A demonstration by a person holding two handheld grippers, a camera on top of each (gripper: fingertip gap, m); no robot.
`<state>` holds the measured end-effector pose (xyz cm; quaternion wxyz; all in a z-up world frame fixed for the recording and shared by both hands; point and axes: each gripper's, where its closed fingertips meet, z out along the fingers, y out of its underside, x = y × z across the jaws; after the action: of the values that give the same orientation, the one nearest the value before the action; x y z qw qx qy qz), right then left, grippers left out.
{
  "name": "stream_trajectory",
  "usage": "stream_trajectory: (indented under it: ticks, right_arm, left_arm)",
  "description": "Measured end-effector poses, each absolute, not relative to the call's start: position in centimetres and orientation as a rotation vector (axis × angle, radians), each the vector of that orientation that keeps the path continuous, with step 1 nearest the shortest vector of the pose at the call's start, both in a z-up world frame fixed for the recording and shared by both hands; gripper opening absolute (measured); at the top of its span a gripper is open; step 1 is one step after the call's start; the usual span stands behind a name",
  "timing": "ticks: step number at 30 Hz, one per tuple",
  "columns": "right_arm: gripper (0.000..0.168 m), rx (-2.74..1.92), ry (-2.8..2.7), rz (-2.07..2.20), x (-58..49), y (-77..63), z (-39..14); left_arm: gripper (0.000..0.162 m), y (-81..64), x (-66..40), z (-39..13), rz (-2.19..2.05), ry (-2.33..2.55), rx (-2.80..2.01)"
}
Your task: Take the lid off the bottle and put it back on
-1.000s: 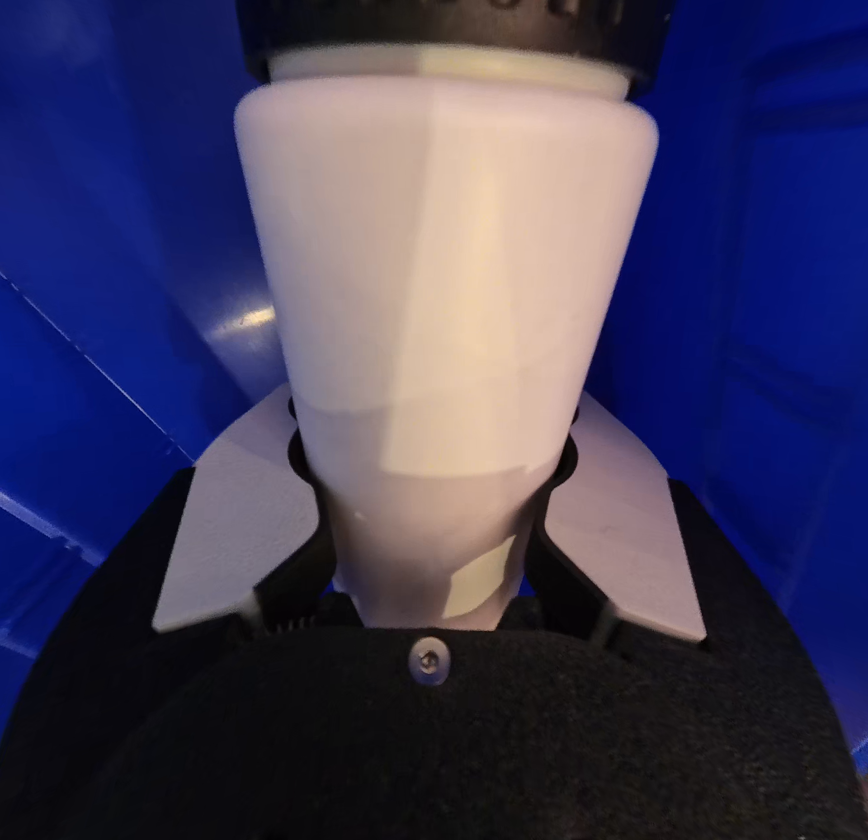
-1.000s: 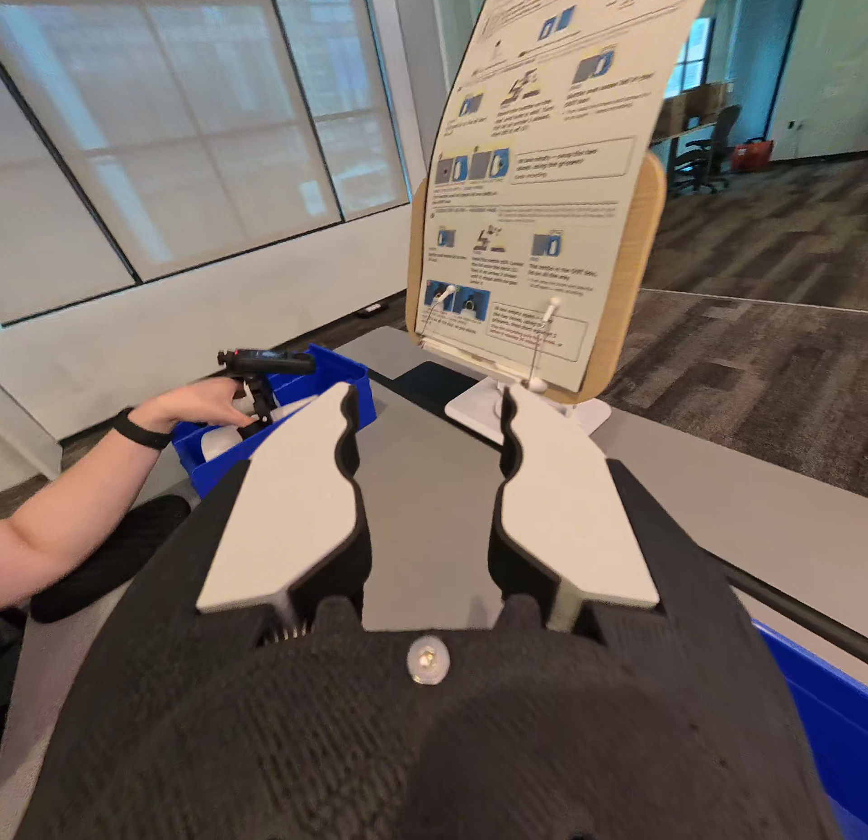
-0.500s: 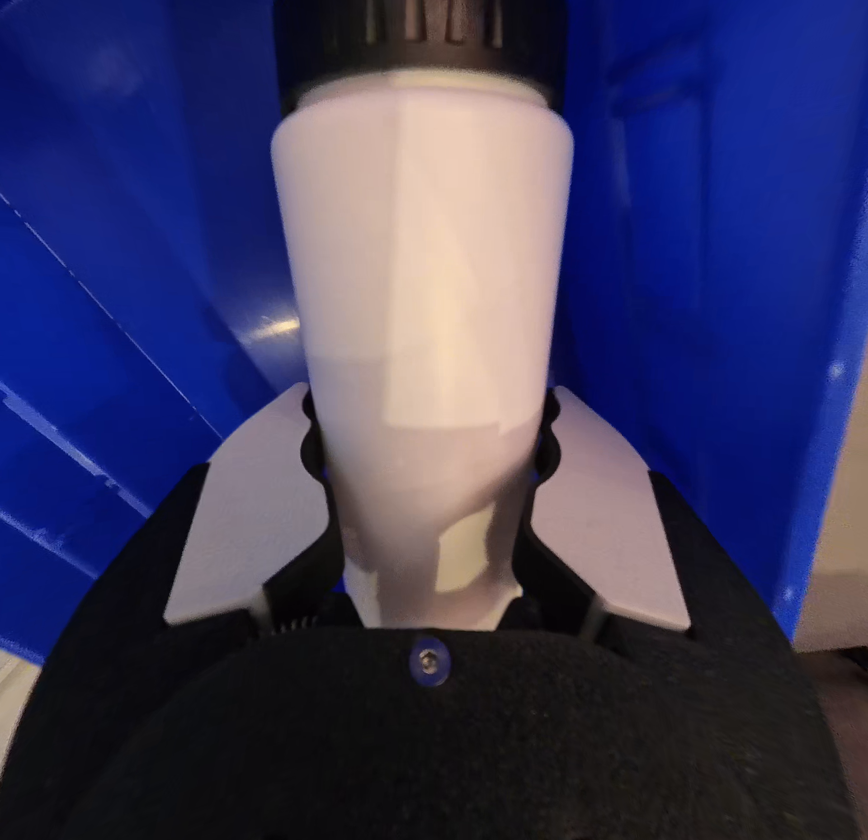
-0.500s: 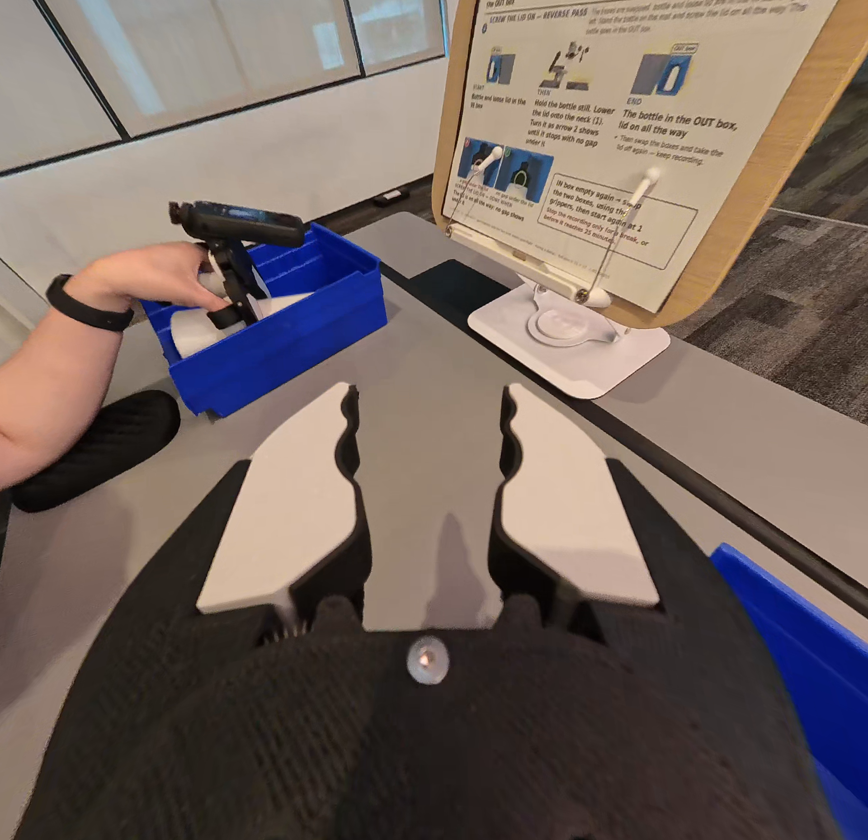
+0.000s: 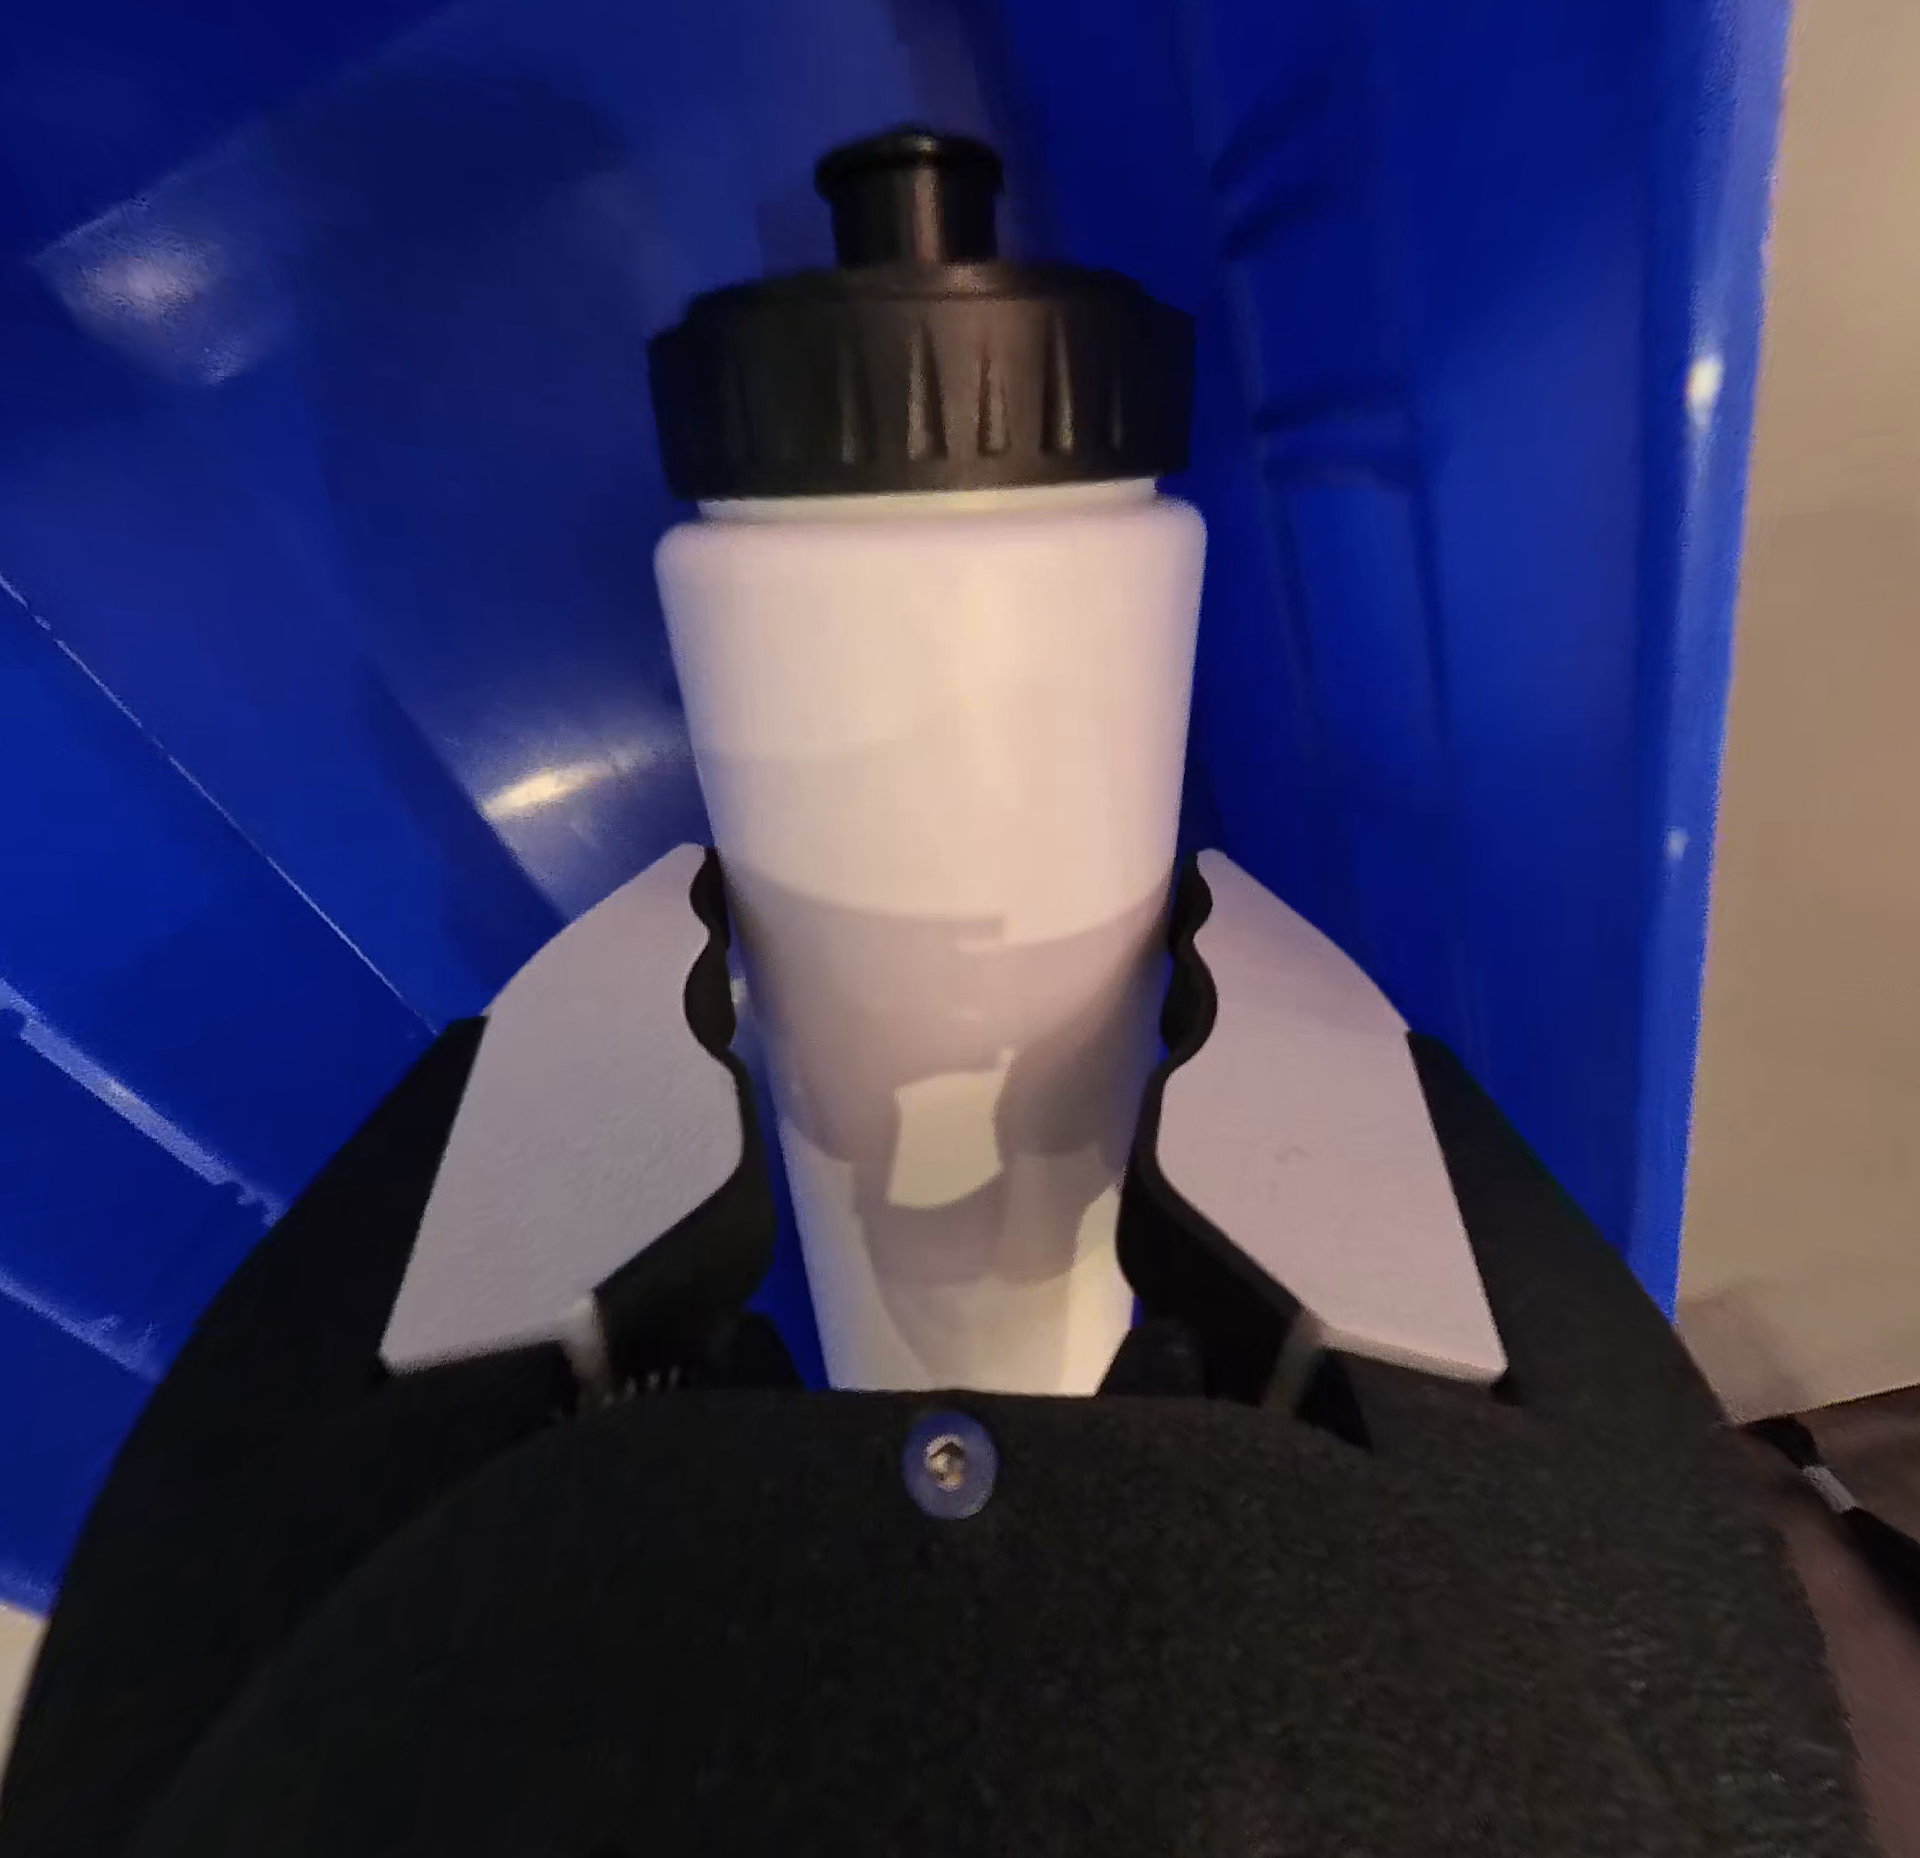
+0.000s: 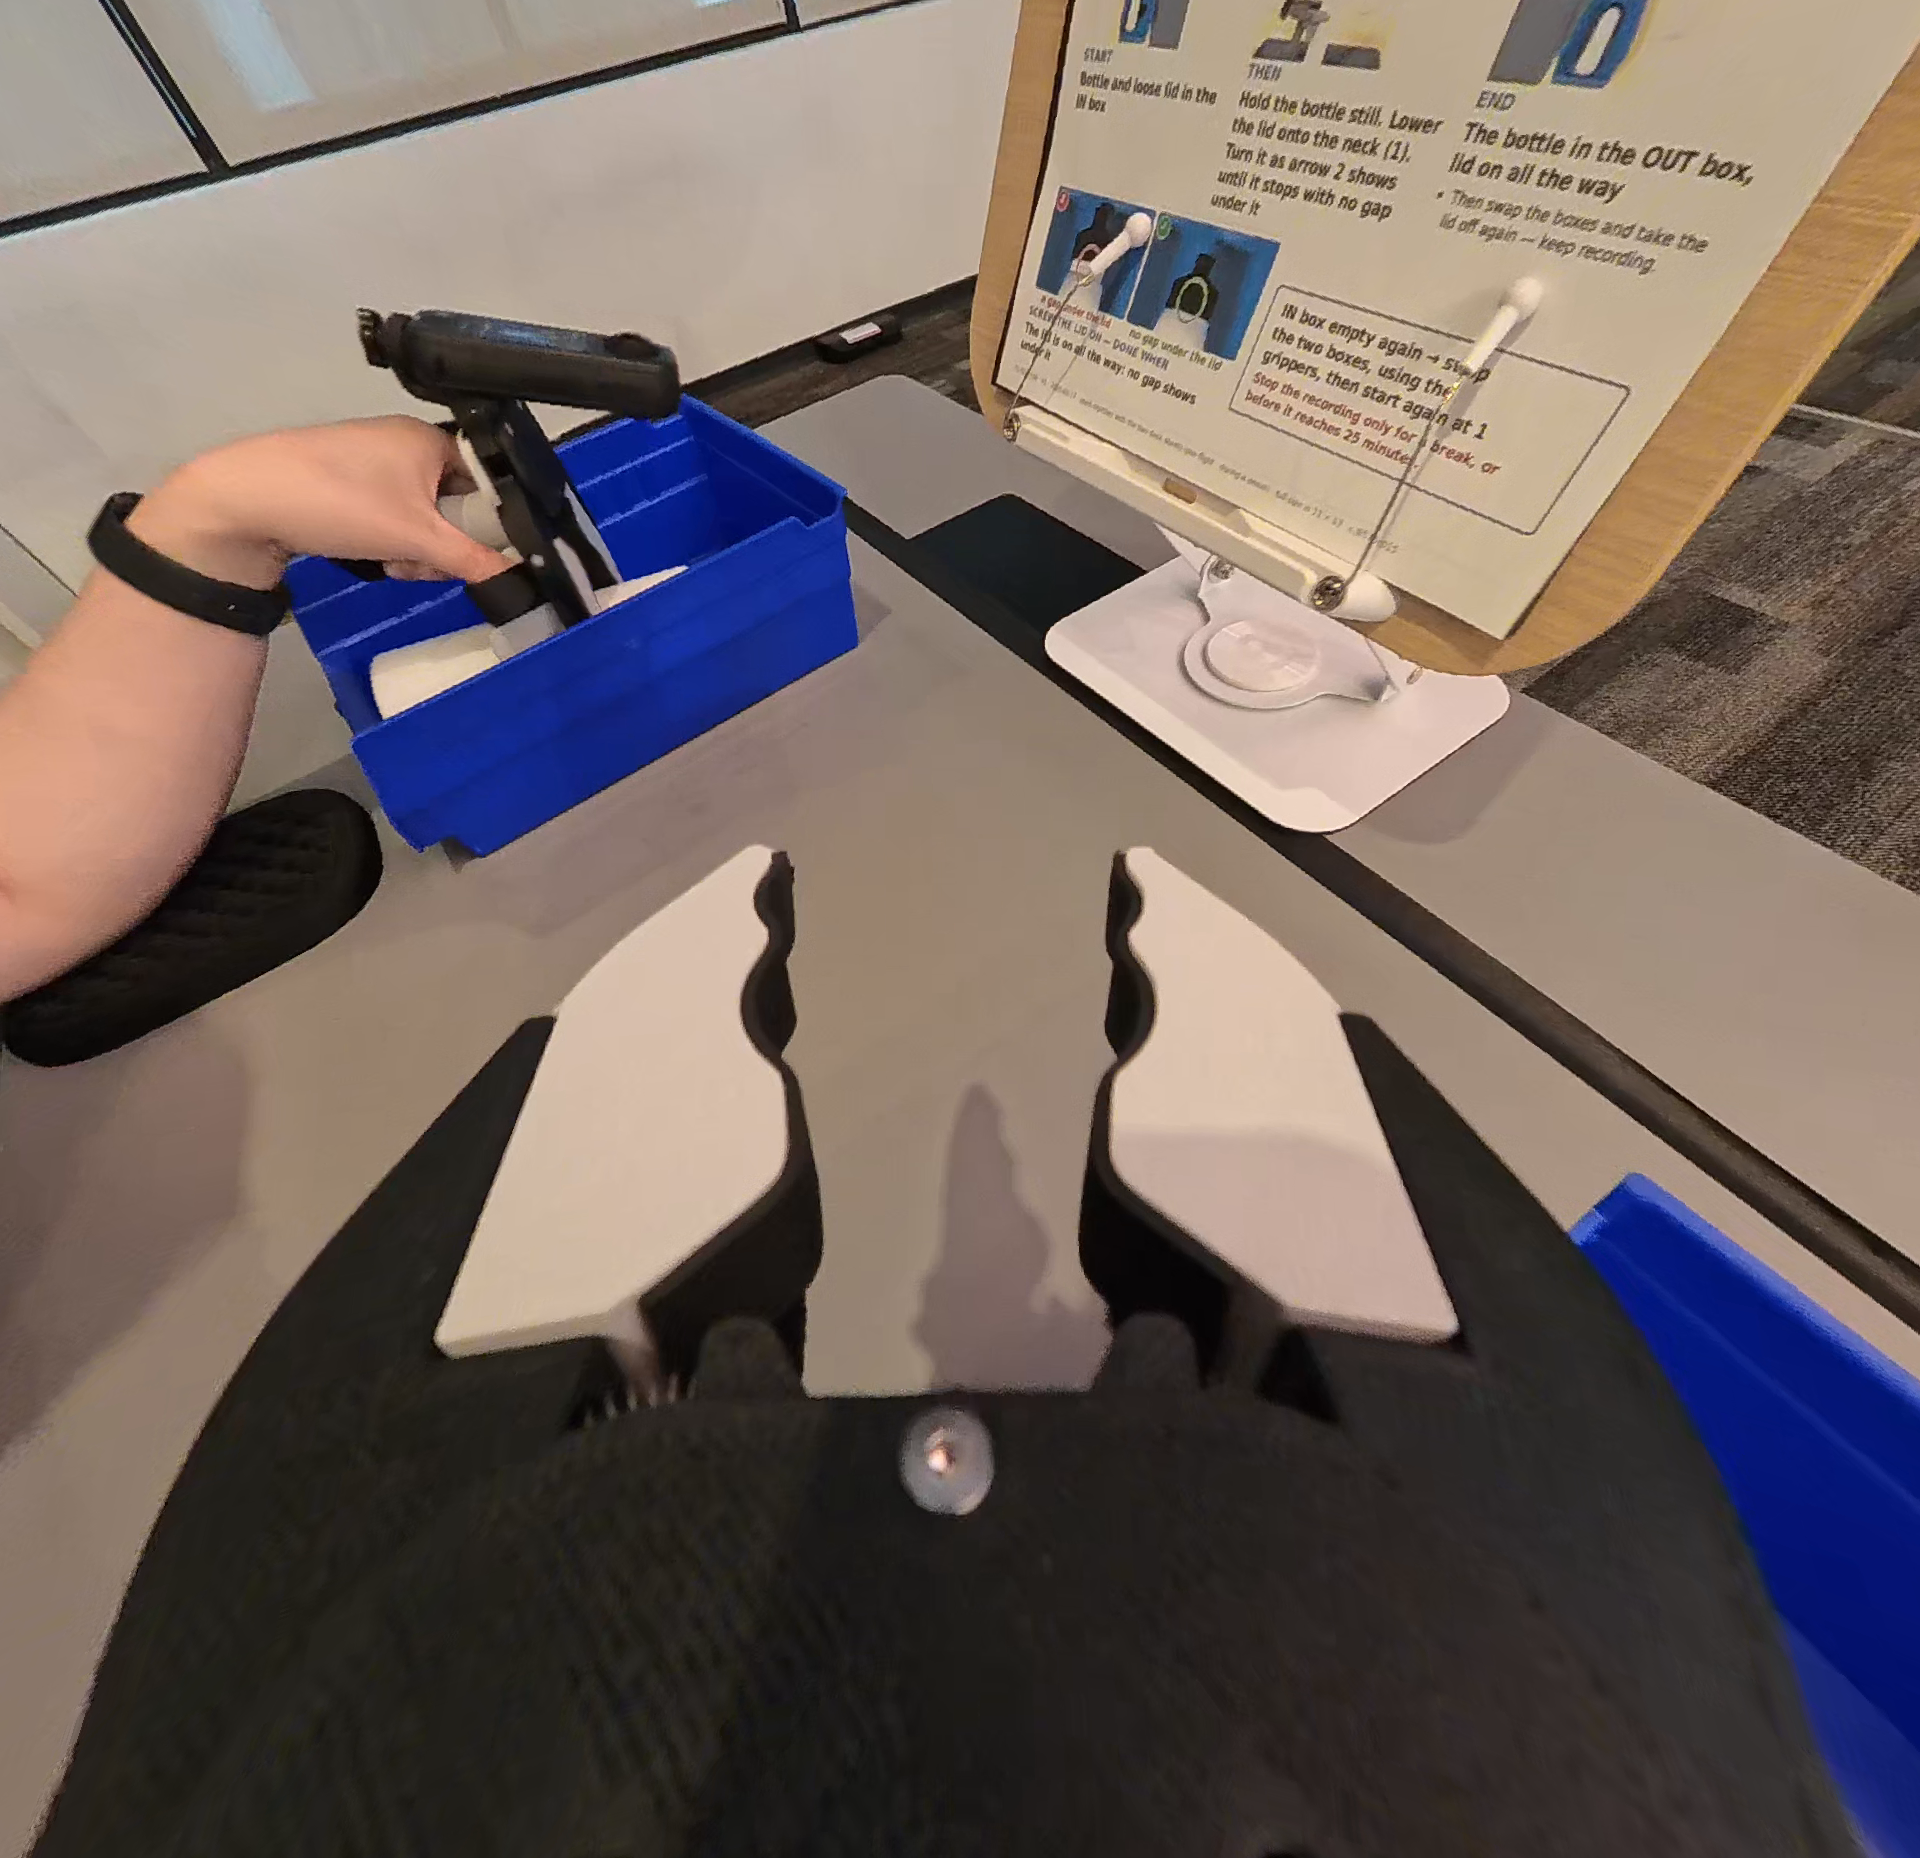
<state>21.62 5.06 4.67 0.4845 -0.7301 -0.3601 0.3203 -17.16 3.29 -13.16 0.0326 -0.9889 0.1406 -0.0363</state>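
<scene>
Bottle (image 5: 935, 728): white plastic body, lying inside a blue bin (image 5: 312, 561), pinched low on its body between the two fingers of the left gripper (image 5: 951, 863). Both finger pads press its sides.

Lid (image 5: 920, 385): black, ribbed, with a spout on top; seated on the bottle's neck at the far end of the left wrist view, a thin pale ring of the neck showing beneath it.

Left gripper, as seen from the right wrist view (image 6: 540, 520): at far left, angled down into the blue bin (image 6: 623, 686), held by the person's hand (image 6: 343, 499), which wears a black wristband (image 6: 177, 577). A white part of the bottle (image 6: 436, 665) shows in the bin below it.

Right gripper (image 6: 951, 873): fingers spread, nothing between them, hovering above the grey table (image 6: 935, 728), well apart from the bin.

Stand (image 6: 1278, 707): white base at far right of the table, bearing a wooden-backed board with a printed instruction sheet (image 6: 1403, 250).

Second blue bin (image 6: 1766, 1393): corner only, at near right.

Armrest pad (image 6: 197, 925): black, textured, at the table's left edge, under the person's forearm.
</scene>
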Motion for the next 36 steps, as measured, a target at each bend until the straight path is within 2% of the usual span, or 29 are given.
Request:
stream_trajectory:
  ticks: [11,16,22,27,32,36]
  right_arm:
    - [0.059,-1.818,-0.903,0.753,21.6,5.1,3.6]
    - [0.059,-1.834,-0.914,0.747,21.6,5.3,3.1]
    - [0.059,-1.839,-0.918,0.749,21.7,5.4,2.9]
    - [0.059,-1.797,-0.911,0.740,21.7,5.3,3.7]
    - [0.059,-1.588,-0.887,0.848,19.7,4.0,6.8]
    - [0.064,-1.401,-0.869,1.094,16.3,0.9,9.5]
  left_arm:
    - [0.085,3.7,-17.6,-14.0,-0.029,0.478,-3.077]
    - [0.085,4.2,-17.5,-12.1,-0.025,0.485,-2.987]
    - [0.085,4.8,-18.2,-7.5,-0.072,0.411,-2.800]
    - [0.085,4.9,-17.0,0.4,-0.232,0.362,-2.457]
    - [0.085,1.7,-6.7,8.3,-0.666,0.659,-2.015]
    - [0.085,-0.3,3.5,8.7,-0.876,0.915,-1.742]
